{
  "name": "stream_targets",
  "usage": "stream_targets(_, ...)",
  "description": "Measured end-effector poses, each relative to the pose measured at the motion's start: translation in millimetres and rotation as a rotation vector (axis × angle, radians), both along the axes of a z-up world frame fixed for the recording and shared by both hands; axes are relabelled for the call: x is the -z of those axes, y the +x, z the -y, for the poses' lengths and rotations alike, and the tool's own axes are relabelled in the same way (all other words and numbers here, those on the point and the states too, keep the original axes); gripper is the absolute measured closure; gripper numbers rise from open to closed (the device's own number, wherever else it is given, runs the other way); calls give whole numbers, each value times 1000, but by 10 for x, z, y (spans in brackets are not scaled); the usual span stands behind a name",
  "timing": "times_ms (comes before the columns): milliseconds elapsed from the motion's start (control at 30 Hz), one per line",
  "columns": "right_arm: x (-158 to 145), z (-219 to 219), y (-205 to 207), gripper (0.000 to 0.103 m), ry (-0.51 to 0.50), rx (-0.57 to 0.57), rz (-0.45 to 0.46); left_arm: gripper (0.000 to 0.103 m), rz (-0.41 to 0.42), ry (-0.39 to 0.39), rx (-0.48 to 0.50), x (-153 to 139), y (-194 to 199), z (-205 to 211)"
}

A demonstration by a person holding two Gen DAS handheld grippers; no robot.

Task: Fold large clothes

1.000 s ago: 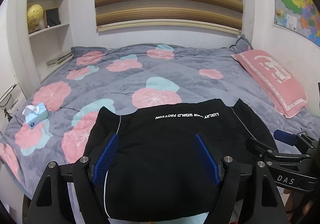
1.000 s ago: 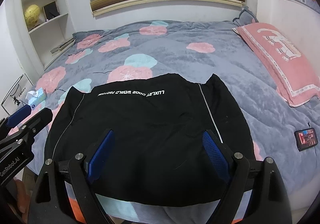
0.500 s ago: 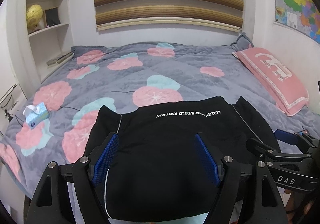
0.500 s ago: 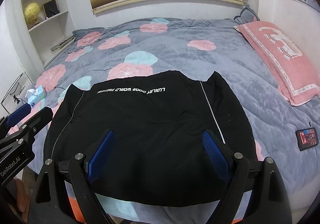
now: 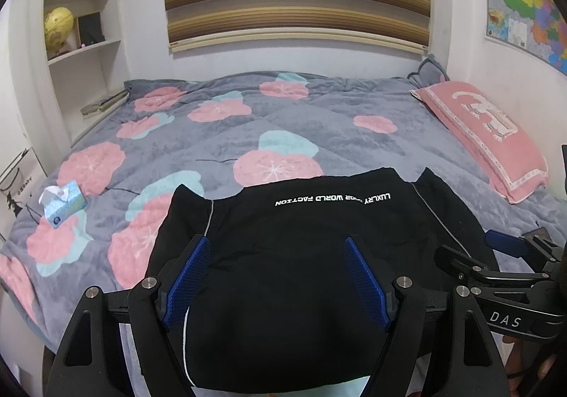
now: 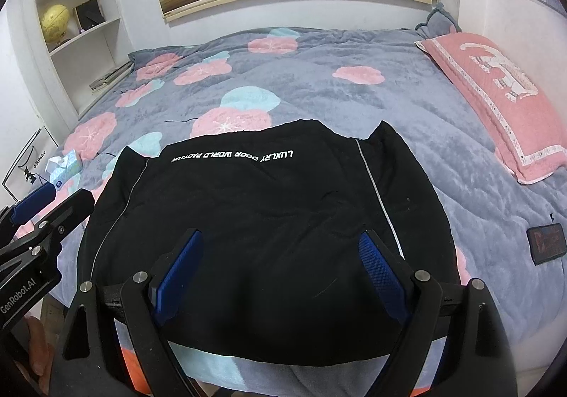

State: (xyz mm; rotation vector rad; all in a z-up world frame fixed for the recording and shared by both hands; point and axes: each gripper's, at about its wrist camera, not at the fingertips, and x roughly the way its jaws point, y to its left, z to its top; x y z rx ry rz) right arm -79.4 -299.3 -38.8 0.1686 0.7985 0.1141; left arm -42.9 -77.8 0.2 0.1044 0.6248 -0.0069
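A black garment [image 5: 301,255] with white lettering and thin white seam lines lies folded flat at the near edge of the bed; it also shows in the right wrist view [image 6: 269,220]. My left gripper [image 5: 276,276] is open and empty, held above the garment's near part. My right gripper [image 6: 280,266] is open and empty, also above the garment's near part. The right gripper shows at the right edge of the left wrist view [image 5: 496,255], and the left gripper at the left edge of the right wrist view [image 6: 46,205].
The bed has a grey quilt [image 5: 319,128] with pink and teal flowers. A pink pillow [image 5: 489,135] lies at the right. A blue tissue pack [image 5: 63,204] lies at the left. A dark phone [image 6: 545,243] lies right of the garment. White shelves [image 5: 81,43] stand at the left.
Both grippers have tilted or shifted slightly; the garment sits a little lower in the right wrist view. The garment itself has not moved, and both grippers stay open.
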Motion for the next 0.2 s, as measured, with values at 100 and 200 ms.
stream_targets(100,11,-4,2,12,1,0,-3,24,22,5,-9,2,-3,-13)
stream_targets(200,16,-8,1,12,0,1,-3,24,28,17,-15,12,10,-41)
